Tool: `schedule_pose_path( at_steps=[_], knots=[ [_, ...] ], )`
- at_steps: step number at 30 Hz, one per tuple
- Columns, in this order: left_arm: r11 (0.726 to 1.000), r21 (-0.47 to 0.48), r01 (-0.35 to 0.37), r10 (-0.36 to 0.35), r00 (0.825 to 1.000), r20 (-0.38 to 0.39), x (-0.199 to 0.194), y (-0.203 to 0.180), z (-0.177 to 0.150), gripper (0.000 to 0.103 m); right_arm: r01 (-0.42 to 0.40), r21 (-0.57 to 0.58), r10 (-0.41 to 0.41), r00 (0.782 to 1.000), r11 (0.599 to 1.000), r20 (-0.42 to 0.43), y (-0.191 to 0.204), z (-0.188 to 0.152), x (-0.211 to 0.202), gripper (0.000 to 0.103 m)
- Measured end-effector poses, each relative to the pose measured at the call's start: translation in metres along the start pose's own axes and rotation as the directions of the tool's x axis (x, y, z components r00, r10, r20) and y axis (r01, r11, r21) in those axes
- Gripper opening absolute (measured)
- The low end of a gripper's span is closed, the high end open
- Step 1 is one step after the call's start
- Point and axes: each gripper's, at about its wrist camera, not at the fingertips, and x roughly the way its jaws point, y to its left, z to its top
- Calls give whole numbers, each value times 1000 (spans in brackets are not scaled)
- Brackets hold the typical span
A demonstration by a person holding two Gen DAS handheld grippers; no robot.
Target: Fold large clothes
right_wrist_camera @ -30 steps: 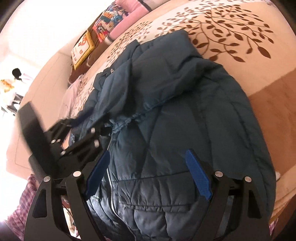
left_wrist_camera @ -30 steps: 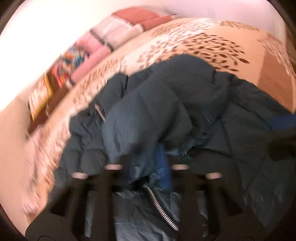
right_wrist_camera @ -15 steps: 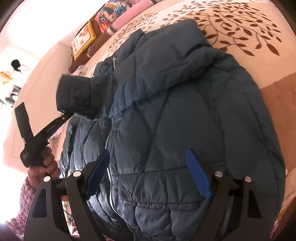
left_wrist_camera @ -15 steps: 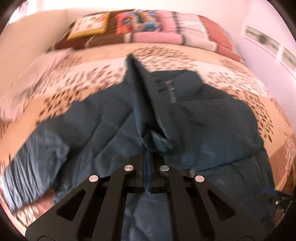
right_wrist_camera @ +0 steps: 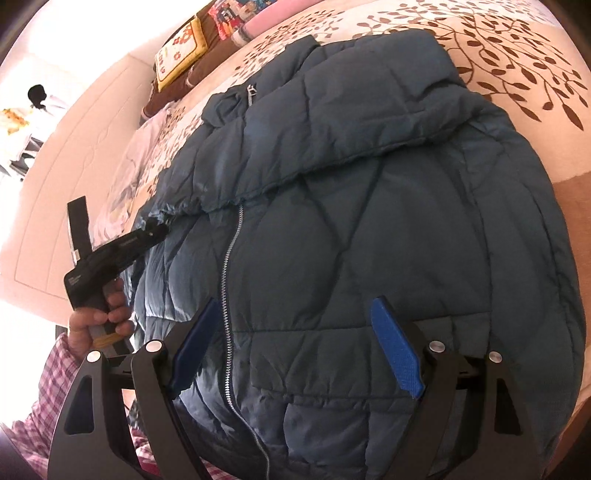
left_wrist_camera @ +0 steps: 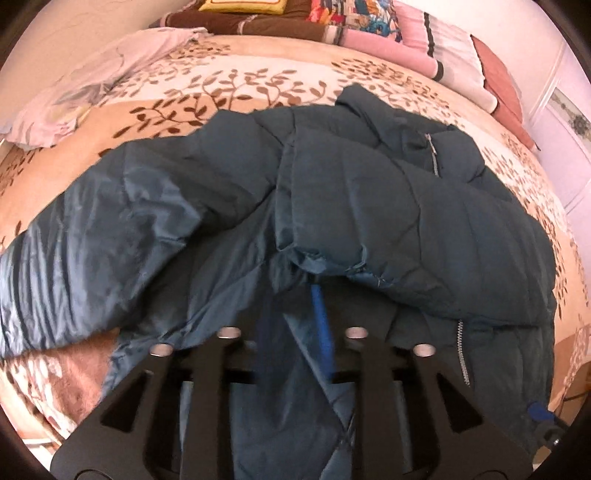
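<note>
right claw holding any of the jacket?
No, the right claw stands wide open above the jacket, its pads clear of the fabric.

1 jacket (right_wrist_camera: 369, 229), 2 grippers, left (left_wrist_camera: 295, 317) and right (right_wrist_camera: 295, 347), 1 bed (left_wrist_camera: 258, 81).

Leaf-print bedspread (left_wrist_camera: 236, 85), stacked pillows (left_wrist_camera: 373, 26)

A: What is lying there?

B: A large quilted puffer jacket (right_wrist_camera: 369, 229), dark teal, spread front-up on a bed.

A: Is it closed?

B: The silver zipper (right_wrist_camera: 229, 266) runs up the front in the right wrist view.

A: And the sleeves?

B: One sleeve (right_wrist_camera: 332, 122) is folded across the chest, cuff near the zipper. The other (left_wrist_camera: 92, 251) stretches outward, shiny and creased, in the left wrist view.
</note>
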Motion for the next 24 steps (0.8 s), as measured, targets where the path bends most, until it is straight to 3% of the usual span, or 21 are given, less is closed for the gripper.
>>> schedule_pose_path(
  at_steps=[2,9,14,17,19,24],
  knots=[
    [1000,-3,-1,1,999,33,-12,6,-5,50,4,-10,-4,1000,1000,-3,4,0,1,82],
    [991,-135,8,1,998,69,-45,64,-24,56,8,-36,-9,1000,999,-18,13,-5,6,82],
    [957,-289,-10,30,997,64,-56,120,-40,62,8,-64,-10,999,998,-38,24,-8,13,82],
    [921,-391,-2,28,998,62,-59,153,-48,65,9,-82,-13,999,997,-49,33,-10,18,82],
    [878,-478,28,4,998,64,-57,175,-55,66,9,-96,-15,998,995,-57,38,-11,20,82],
    [661,-740,125,-72,992,103,-47,232,-81,67,22,-130,-31,997,991,-65,51,-15,23,82]
  ],
)
